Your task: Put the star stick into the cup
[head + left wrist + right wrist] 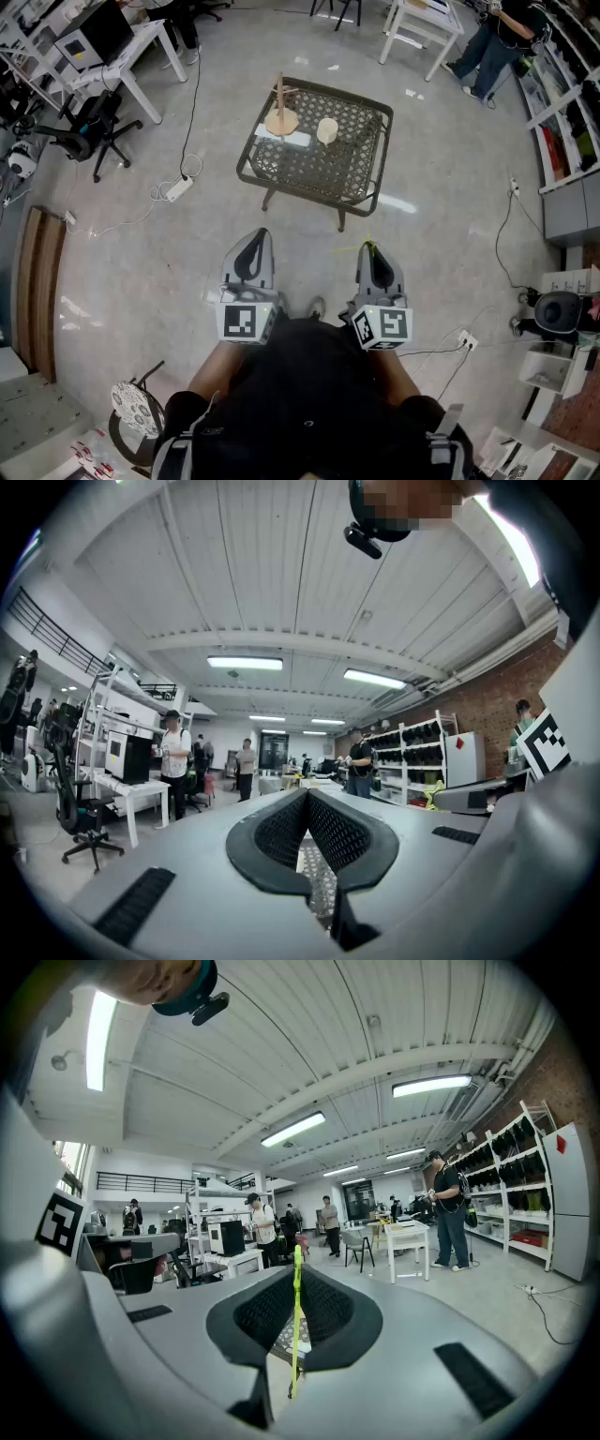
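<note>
Right gripper view: your right gripper (296, 1279) is clamped on the star stick (295, 1326). The stick is a thin yellow-green rod, pinched edge-on between the two black, dimple-textured pads (330, 1309). It runs along the seam where the pads meet. One end pokes just past the fingertips and the other trails back toward the grey gripper body. Its star shape cannot be made out.

Left gripper view: your left gripper (307, 797) has its black pads (279, 832) pressed together at the tips with nothing between them. A narrow slit behind the tips shows a woven lattice beyond.

Head view: both grippers sit close in front of your body, side by side and apart, with smooth grey shells.
- The cup (327, 130) is pale and round. It stands well ahead of both sets of fingertips, forward and left of the right ones and forward and right of the left ones.
- The cup rests on a low table (309, 192) with a dark frame and an open woven lattice top.
- A wooden stand (280, 120), with a flat disc base and an upright dowel, is near the cup on its left.
</note>
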A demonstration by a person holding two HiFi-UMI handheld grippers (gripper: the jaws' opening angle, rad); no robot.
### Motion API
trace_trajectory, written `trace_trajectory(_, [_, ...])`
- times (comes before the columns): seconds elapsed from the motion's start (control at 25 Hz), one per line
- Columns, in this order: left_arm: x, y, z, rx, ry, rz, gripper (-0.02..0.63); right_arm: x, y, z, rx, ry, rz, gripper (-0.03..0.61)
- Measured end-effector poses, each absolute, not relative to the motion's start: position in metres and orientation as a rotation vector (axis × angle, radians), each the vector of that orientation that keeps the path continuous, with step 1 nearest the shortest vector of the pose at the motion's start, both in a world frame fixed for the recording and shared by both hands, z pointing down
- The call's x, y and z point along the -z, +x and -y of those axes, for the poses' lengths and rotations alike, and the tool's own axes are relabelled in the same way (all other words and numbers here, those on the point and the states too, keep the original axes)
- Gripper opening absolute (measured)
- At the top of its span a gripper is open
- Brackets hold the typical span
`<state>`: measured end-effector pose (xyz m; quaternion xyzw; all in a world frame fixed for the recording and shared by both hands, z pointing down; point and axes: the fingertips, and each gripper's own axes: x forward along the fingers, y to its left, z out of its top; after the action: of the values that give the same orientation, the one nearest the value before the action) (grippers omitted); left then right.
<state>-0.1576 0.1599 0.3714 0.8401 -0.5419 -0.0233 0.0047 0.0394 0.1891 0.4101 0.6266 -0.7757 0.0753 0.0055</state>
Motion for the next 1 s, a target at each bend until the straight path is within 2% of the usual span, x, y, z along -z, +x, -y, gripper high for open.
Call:
trace_trajectory(0.68, [-0.369, -0.138, -0.181, 0.073, 2.631, 1.700, 0.015, -0.412, 0.049, -0.205, -0.268, 1.954, 2.469, 0.021])
trace_trajectory(1.0, [-0.374, -0.108, -0.188, 0.077, 2.621, 1.713, 0.015, -0.416, 0.076, -0.206, -0.267, 1.911, 2.501, 0.021])
